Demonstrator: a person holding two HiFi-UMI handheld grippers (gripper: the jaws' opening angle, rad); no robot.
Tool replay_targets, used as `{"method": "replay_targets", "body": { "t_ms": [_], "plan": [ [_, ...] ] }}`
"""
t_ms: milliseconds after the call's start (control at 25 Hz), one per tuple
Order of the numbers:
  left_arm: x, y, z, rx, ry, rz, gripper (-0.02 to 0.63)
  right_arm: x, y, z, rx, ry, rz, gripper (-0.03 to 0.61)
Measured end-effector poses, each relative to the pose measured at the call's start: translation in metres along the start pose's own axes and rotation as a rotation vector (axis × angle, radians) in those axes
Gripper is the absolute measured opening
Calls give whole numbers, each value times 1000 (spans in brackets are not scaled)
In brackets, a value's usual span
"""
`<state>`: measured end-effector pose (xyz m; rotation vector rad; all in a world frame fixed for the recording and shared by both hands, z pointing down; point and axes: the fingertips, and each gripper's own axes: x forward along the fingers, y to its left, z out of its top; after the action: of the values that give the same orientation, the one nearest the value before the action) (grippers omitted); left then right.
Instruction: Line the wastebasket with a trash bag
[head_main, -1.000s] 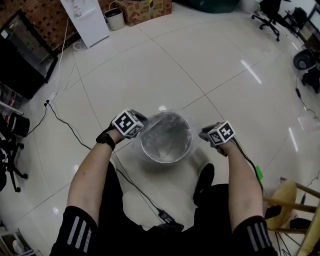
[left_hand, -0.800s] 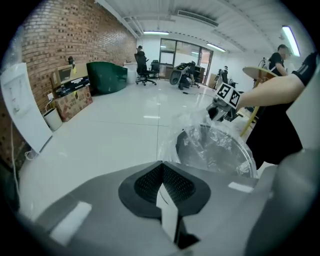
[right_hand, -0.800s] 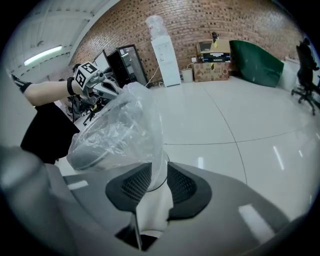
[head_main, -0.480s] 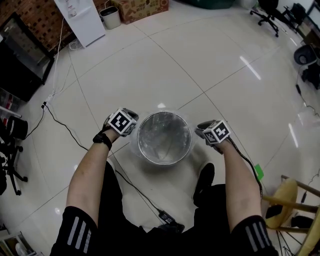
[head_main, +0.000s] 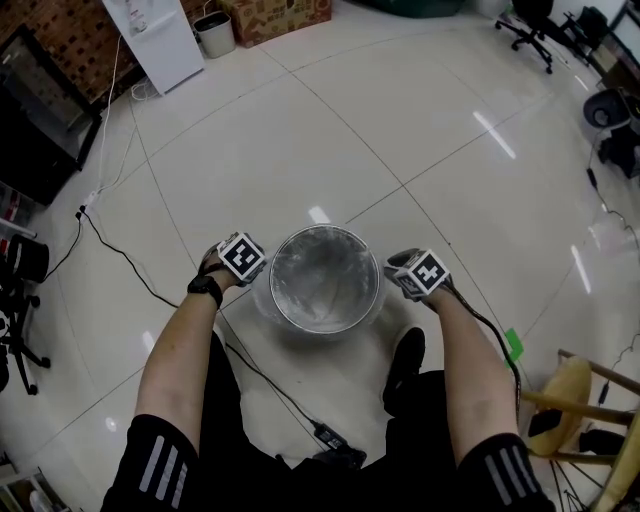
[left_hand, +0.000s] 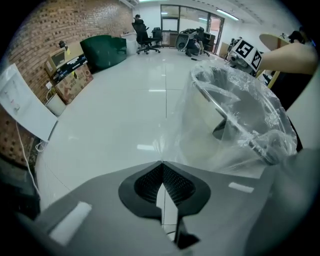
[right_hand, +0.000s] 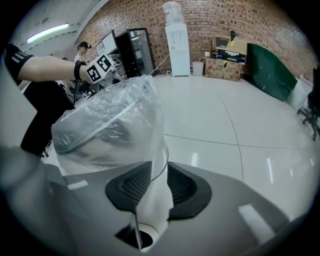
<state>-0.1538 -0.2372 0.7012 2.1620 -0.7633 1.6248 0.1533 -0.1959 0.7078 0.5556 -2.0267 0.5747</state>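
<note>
Open-plan office or lab space with a brick wall and a glossy tiled floor

A white water dispenser (right_hand: 179, 47) stands against the brick wall (right_hand: 215, 17). In the right gripper view a black glass-fronted cabinet (right_hand: 140, 50) is just to its left, with a monitor (right_hand: 107, 42) beyond. Just to its right are a small bin (right_hand: 198, 67) and cardboard boxes (right_hand: 222, 70), then a dark green sofa-like shape (right_hand: 270, 70). Well apart from the dispenser, across the pale floor (head_main: 330, 130), black office chairs (left_hand: 142, 37) stand under ceiling strip lights (left_hand: 227, 14). A black cable (head_main: 118, 252) trails over the tiles near the dispenser.
</note>
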Motion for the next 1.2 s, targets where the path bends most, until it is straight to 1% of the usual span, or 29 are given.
{"method": "replay_targets", "body": {
  "t_ms": [80, 160, 280, 360, 440, 480, 560, 600, 680, 800, 920, 1000, 1040, 1120, 1160, 1200],
  "plan": [
    [1, -15, -9, -33, 48, -66, -6, -1, -1, -1, 13, 5, -5, 112],
    [3, -17, -10, -29, 50, -77, -5, -3, -2, 1, 15, 3, -16, 112],
    [8, -21, -13, -43, 48, -95, -5, -9, -2, 2, 13, -9, -21, 120],
    [7, -22, -14, -36, 52, -95, -3, -17, -4, 3, 15, -26, -13, 148],
    [6, -12, -2, 8, 2, -46, -3, -30, -4, 6, 27, -61, 21, 160],
    [6, -14, -1, 6, -3, -55, -3, -38, -2, 8, 44, -86, 49, 161],
    [7, -26, -12, -19, 30, -105, -5, -55, 2, 11, 100, -135, 104, 161],
    [6, -26, -15, -15, 35, -103, -4, -62, 4, 10, 126, -150, 120, 161],
    [4, -26, -19, -23, 33, -103, -3, -70, 6, 2, 142, -133, 120, 161],
    [2, -37, -25, -76, 38, -159, 15, -75, 10, -13, 113, -75, 94, 161],
    [-2, -33, -21, -53, -4, -146, 50, -82, 21, -9, 76, -65, 109, 168],
    [-9, -35, -28, -57, 17, -158, 78, -87, 32, -4, -5, -32, 121, 198],
    [-12, -33, -31, -58, 29, -149, 88, -89, 37, -2, -60, -10, 116, 211],
    [-19, -23, -30, -36, 12, -97, 92, -95, 47, 5, -171, 11, 89, 230],
    [-21, -25, -27, -32, -7, -103, 92, -100, 51, 13, -204, -6, 78, 234],
    [-22, -31, -24, -34, -22, -123, 92, -105, 56, 24, -209, -45, 77, 239]
  ]
}}
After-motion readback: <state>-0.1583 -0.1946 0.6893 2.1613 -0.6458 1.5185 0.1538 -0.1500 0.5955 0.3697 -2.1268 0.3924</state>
